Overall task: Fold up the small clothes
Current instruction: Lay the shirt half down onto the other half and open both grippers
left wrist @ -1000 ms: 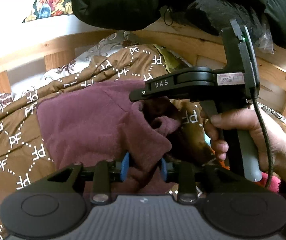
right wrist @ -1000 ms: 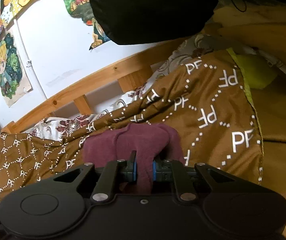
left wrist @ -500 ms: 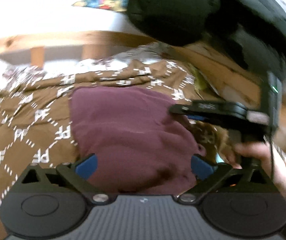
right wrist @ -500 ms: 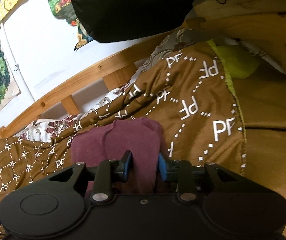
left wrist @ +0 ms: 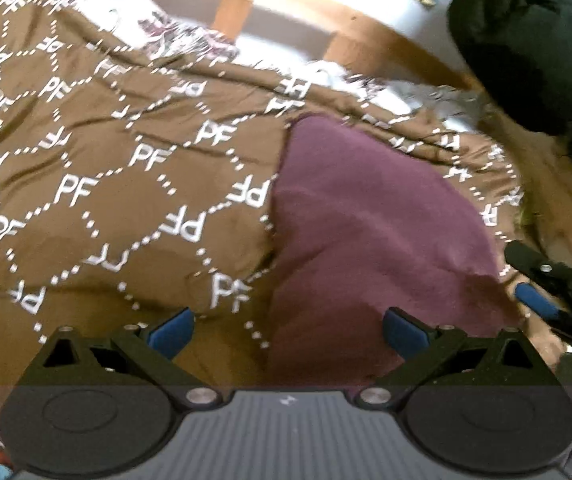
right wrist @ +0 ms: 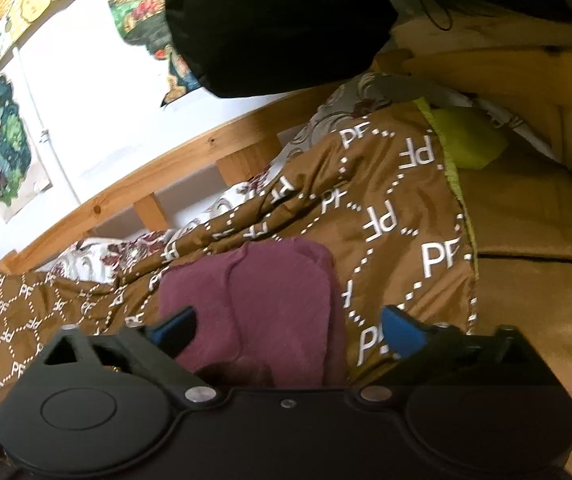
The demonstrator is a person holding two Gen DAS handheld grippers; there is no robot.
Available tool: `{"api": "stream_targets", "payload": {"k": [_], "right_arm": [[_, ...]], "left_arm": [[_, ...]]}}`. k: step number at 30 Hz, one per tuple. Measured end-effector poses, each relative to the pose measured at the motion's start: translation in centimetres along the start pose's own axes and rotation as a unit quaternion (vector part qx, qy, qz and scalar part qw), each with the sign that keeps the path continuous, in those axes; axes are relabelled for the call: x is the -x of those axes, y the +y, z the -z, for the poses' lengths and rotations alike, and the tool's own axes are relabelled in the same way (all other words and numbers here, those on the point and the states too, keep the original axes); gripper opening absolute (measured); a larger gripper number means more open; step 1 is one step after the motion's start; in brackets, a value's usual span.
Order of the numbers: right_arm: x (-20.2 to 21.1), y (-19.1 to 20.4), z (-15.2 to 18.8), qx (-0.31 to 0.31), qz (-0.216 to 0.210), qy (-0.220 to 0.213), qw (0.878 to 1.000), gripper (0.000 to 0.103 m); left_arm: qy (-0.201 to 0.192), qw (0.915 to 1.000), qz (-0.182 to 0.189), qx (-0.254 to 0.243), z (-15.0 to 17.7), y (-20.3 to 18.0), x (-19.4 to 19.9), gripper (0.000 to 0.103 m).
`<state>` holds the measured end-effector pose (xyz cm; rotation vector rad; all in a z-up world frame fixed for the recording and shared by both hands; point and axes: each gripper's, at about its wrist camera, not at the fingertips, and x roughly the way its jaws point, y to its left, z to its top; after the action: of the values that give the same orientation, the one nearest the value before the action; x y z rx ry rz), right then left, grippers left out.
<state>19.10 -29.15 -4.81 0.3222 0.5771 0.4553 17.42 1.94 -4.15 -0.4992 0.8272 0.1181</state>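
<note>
Maroon garment lying loose on the quilt, both of my tools spread wide.

The soft maroon fleece garment lies folded over on the brown quilt printed with white PF letters, which covers the bed. My left tool hangs over its near edge with its blue pads far apart, touching no cloth. My right tool sits at the garment's other side; its jaws are opening, the maroon cloth lies between them and the pads press on nothing. Behind the quilt I see a floral sheet, the wooden bed rail, a black padded jacket and cartoon pictures on the white wall.
</note>
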Motion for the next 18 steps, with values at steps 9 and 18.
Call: {"api": "stream_targets", "payload": {"k": [9, 18], "right_arm": [[0.3, 2.8, 2.1, 0.094, 0.046, 0.060, 0.993, 0.102], [0.7, 2.0, 5.0, 0.134, 0.091, 0.119, 0.980, 0.102]], "left_arm": [[0.024, 0.9995, -0.011, -0.017, 0.7, 0.0, -0.5, 0.102], [0.045, 0.9979, -0.018, -0.043, 1.6, 0.0, -0.8, 0.103]]}}
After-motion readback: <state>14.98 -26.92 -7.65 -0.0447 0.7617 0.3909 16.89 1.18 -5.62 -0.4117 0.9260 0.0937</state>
